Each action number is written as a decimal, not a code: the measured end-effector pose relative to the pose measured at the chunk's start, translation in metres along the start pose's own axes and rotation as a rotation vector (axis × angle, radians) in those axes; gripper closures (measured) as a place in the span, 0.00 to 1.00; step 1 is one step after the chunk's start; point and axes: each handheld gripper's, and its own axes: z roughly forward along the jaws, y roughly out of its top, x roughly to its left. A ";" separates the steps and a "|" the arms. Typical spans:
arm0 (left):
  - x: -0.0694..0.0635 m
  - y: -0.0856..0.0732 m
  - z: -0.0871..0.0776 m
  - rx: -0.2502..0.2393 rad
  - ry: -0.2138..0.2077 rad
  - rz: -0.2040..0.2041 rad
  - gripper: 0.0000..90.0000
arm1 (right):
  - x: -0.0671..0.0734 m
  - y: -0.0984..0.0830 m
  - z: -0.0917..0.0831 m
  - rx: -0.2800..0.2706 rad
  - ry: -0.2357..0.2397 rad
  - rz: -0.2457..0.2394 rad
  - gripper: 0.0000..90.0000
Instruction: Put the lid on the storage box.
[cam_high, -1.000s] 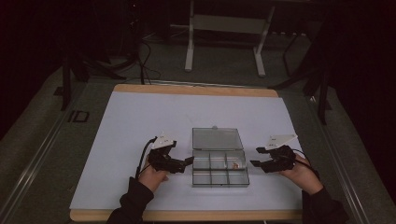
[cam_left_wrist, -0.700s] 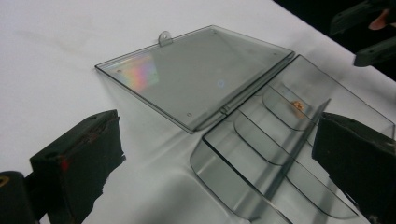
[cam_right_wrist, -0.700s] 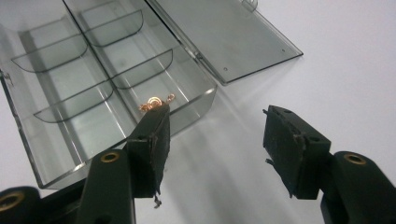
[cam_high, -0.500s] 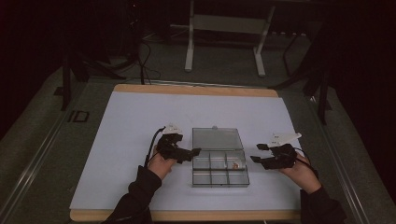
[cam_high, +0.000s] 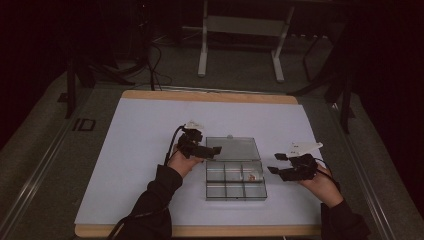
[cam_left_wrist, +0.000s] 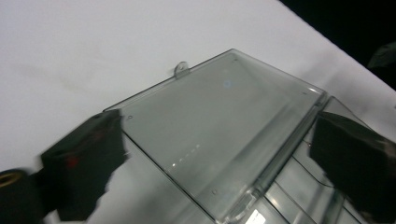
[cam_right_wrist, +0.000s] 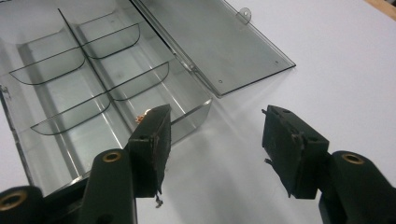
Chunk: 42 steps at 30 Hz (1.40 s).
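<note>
White table (cam_high: 140, 150): both tongs open, empty.

Clear grey-tinted plastic compartment box (cam_high: 235, 180), open lid (cam_high: 232, 148) same smoky tint. Small orange-brown item (cam_high: 252, 176) in one compartment. White tabletop (cam_high: 135, 150), pale wood edge. Left hand-held gripper (cam_high: 212, 151) black; right hand-held gripper (cam_high: 274, 163) black, white top plate. Sleeves dark.

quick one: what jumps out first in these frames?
The clear plastic compartment box at the middle of the white mat, its lid lying open flat behind it, with a small orange item in one right-hand compartment. The left gripper hovers at the lid's left edge; the right gripper waits open just right of the box.
</note>
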 end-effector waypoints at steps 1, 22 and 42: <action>0.001 0.000 0.001 0.000 -0.005 -0.010 0.07 | 0.000 0.000 0.000 -0.001 -0.001 0.000 0.47; 0.010 -0.014 0.019 0.126 0.006 -0.226 0.27 | 0.003 0.004 0.002 0.005 0.006 -0.017 0.49; 0.024 -0.019 0.023 0.160 -0.102 -0.293 0.47 | 0.005 0.005 0.010 0.004 0.006 -0.007 0.48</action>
